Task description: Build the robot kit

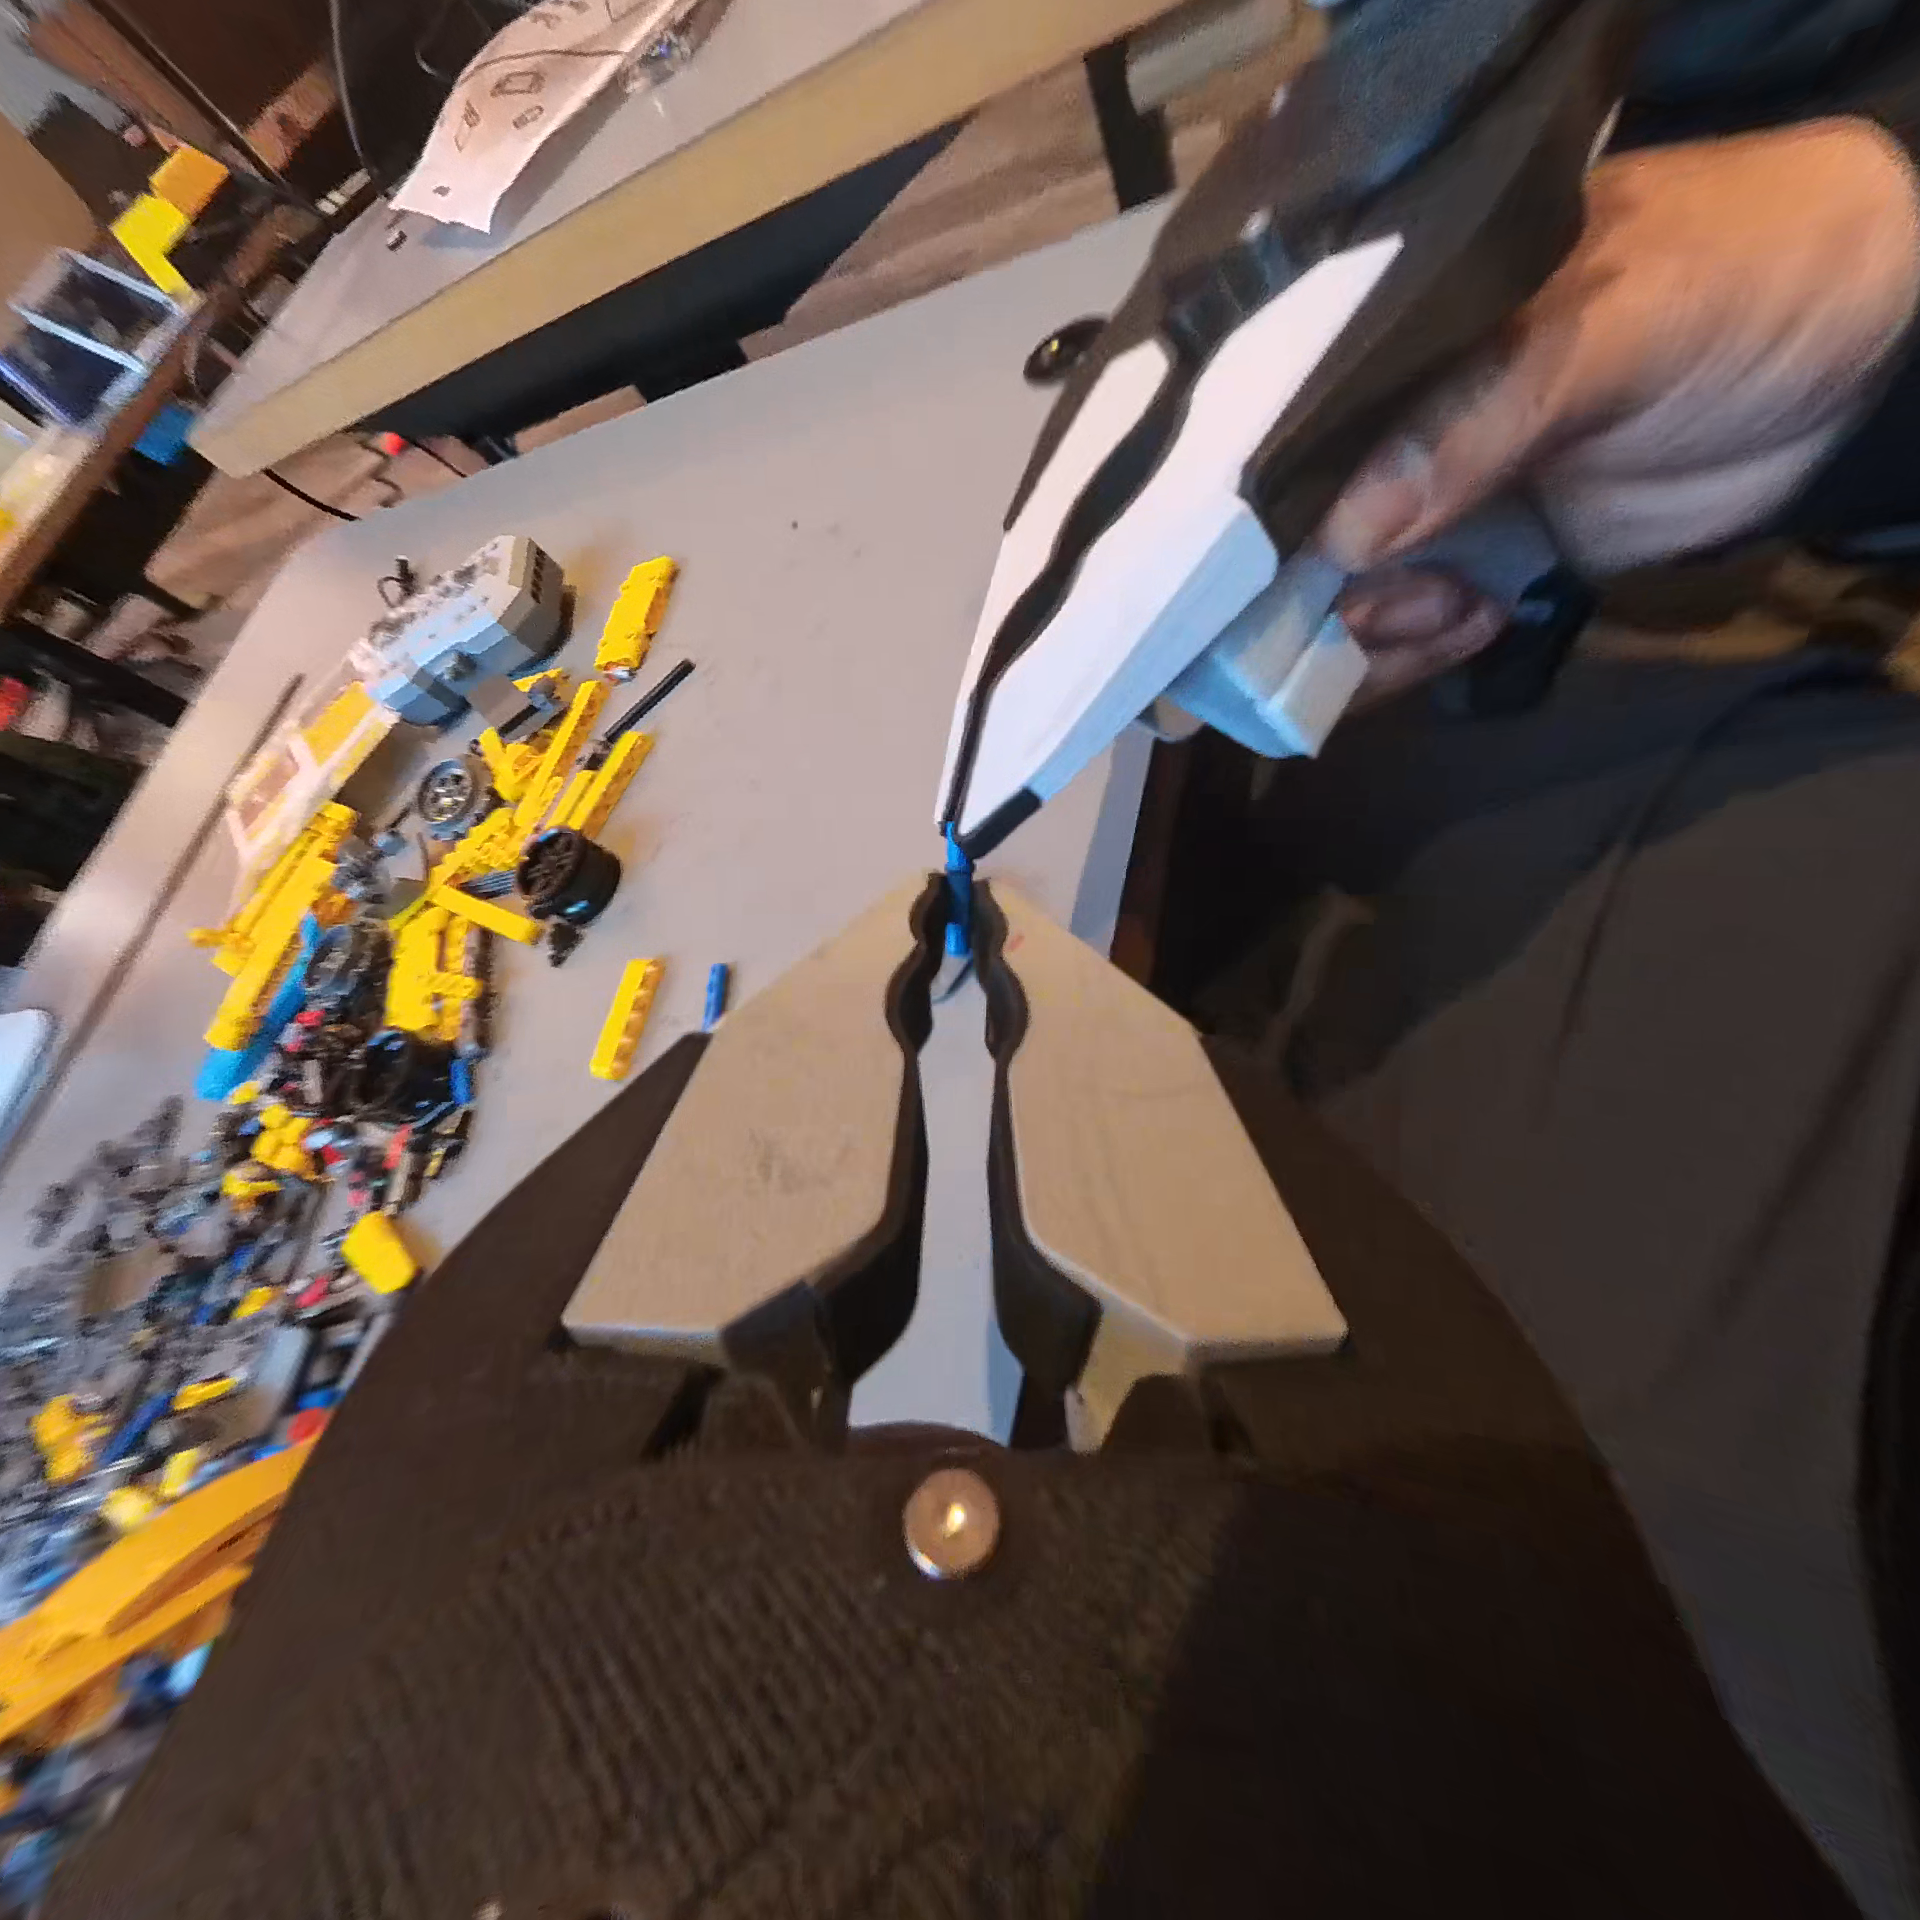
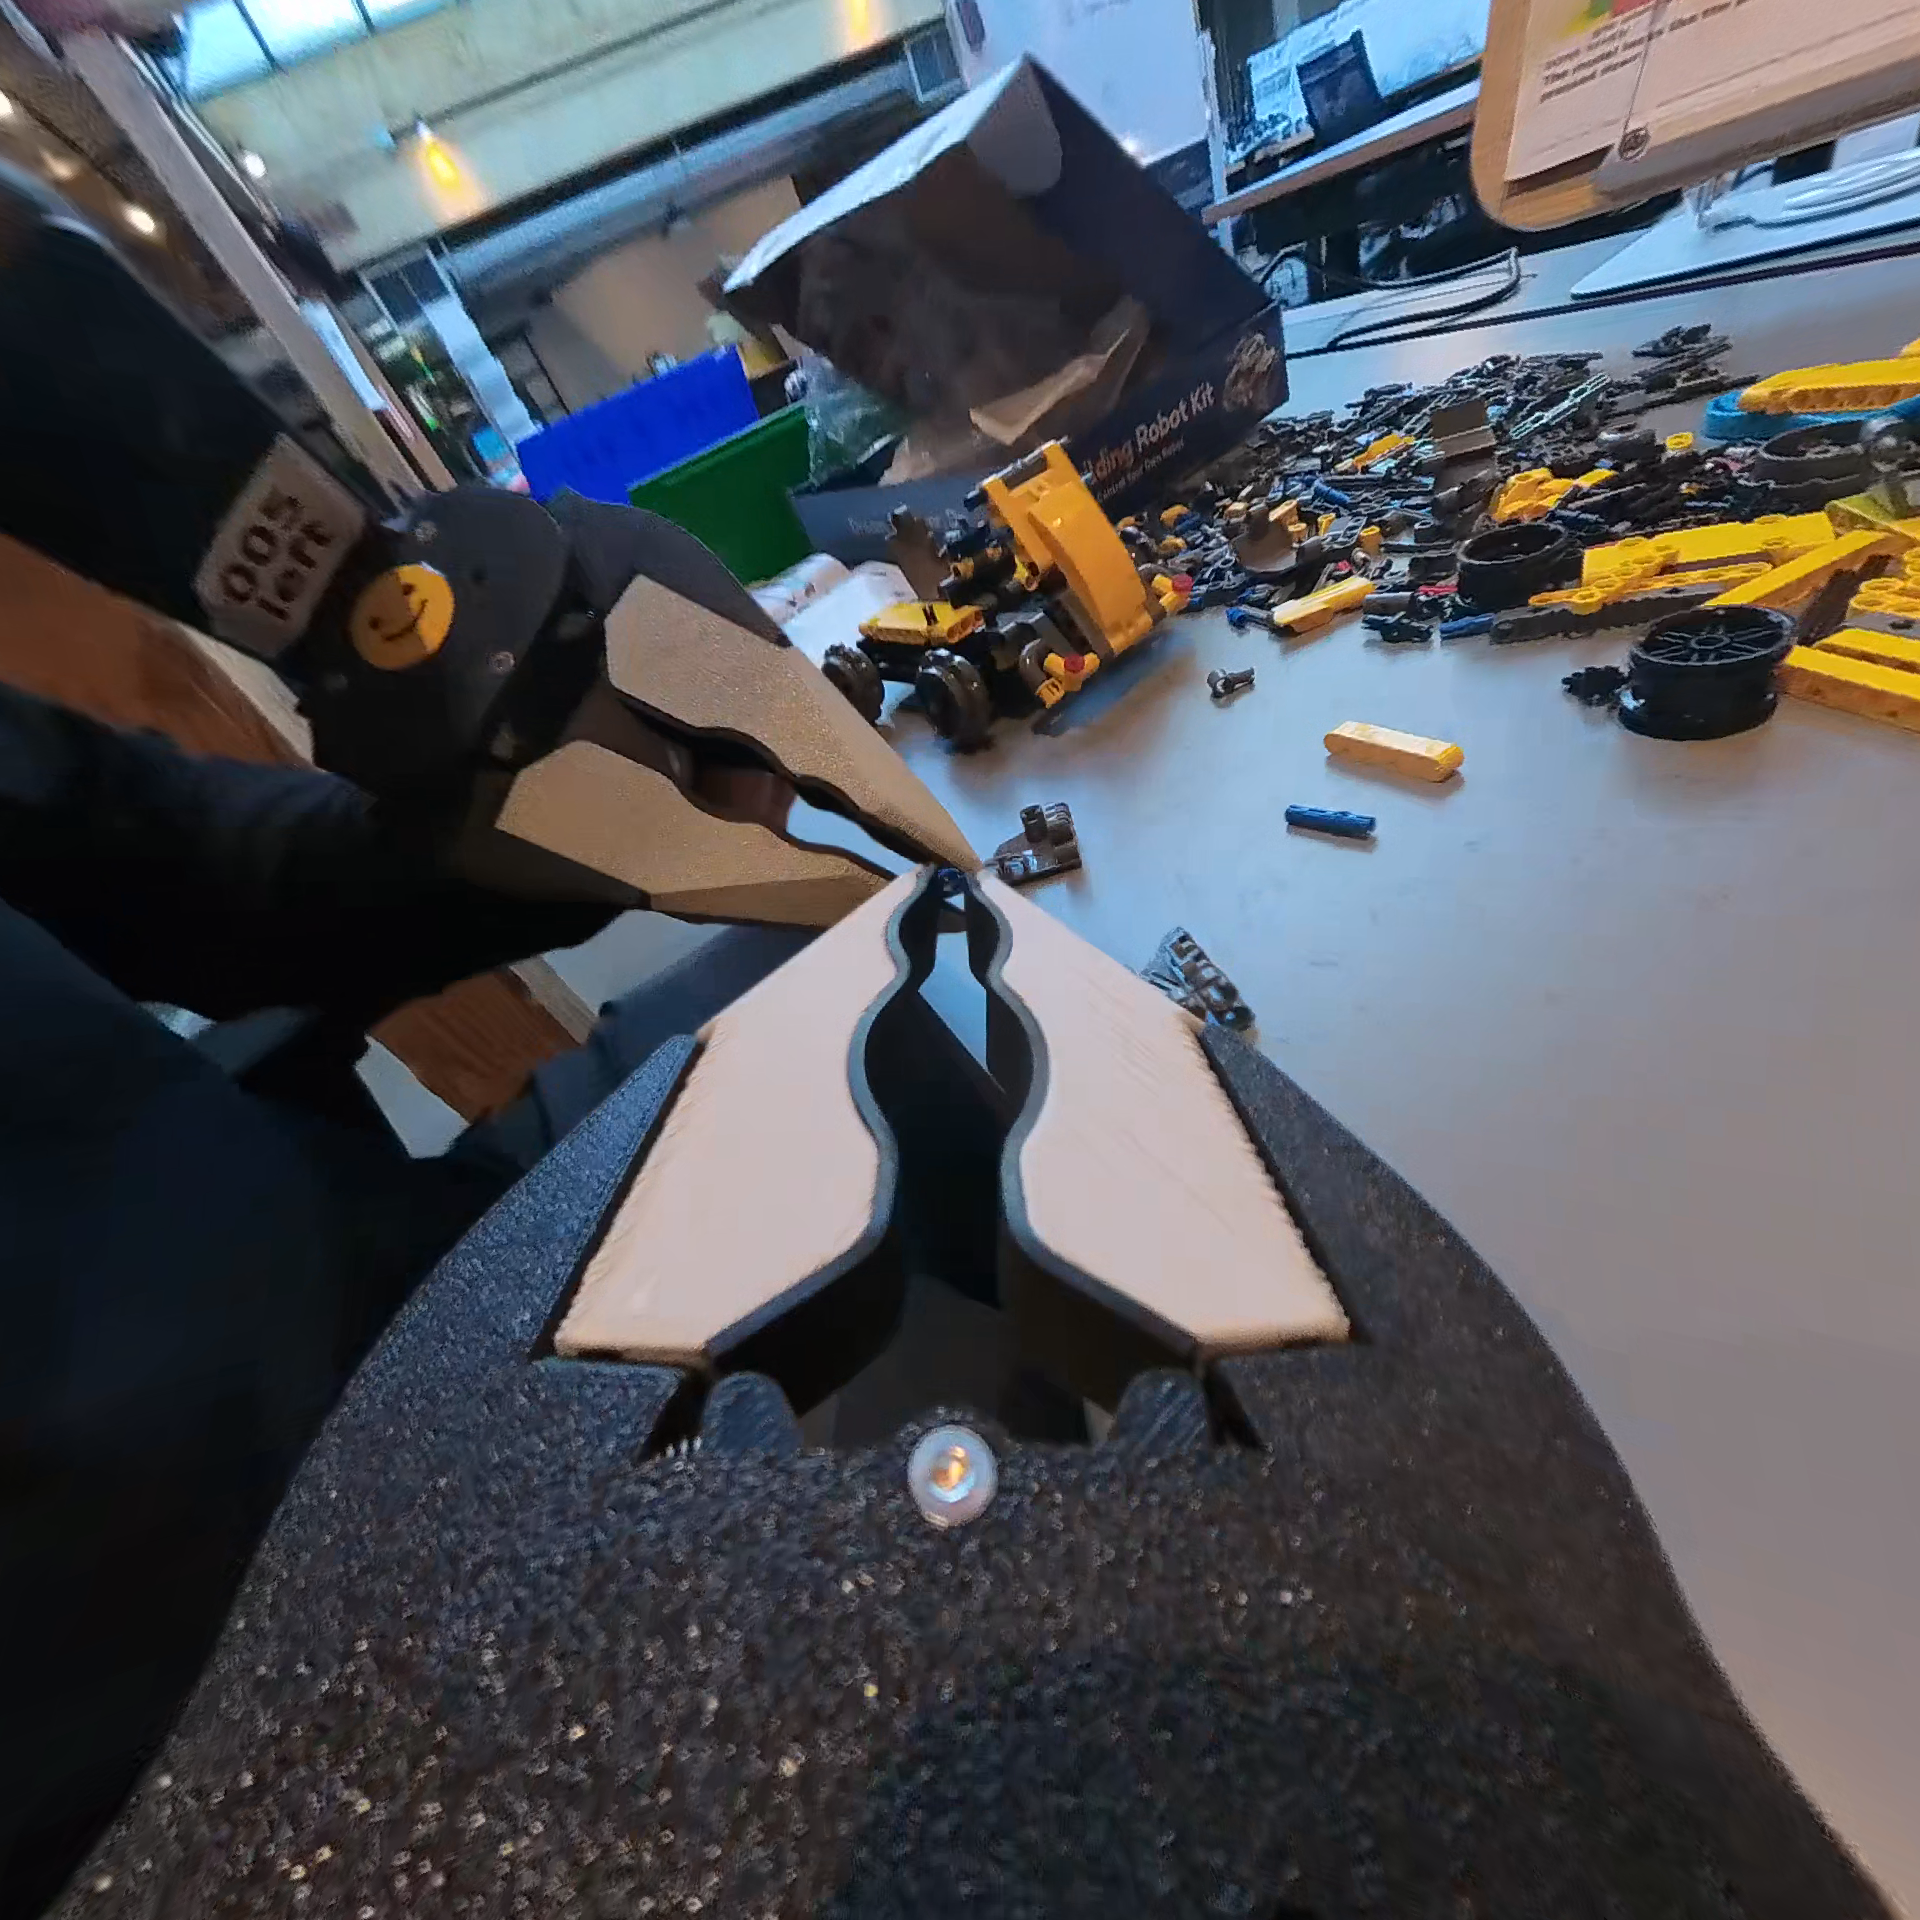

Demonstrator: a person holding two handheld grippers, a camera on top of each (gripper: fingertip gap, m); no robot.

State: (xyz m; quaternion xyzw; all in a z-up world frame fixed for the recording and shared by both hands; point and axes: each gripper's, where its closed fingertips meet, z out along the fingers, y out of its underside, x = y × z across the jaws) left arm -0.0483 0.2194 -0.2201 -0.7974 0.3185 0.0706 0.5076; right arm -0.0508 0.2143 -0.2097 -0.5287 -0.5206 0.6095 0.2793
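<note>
My left gripper (image 1: 958,896) is shut on a small blue pin (image 1: 957,920), held above the near corner of the grey table (image 1: 831,623). My right gripper (image 1: 958,837) comes in from the upper right, held by a person's hand (image 1: 1683,395), and its shut tips pinch the pin's upper end. In the right wrist view, my right gripper (image 2: 948,885) meets the left gripper (image 2: 961,860) tip to tip, with only a dark blue bit of the pin (image 2: 948,880) showing between them.
A spread of yellow, black and blue building parts (image 1: 416,935) covers the table's left side. A loose blue pin (image 2: 1330,821), a yellow beam (image 2: 1392,750), a black wheel (image 2: 1704,665), a partly built yellow vehicle (image 2: 1039,603) and a dark box (image 2: 1018,281) lie beyond. The tips of both grippers are at nearly the same place.
</note>
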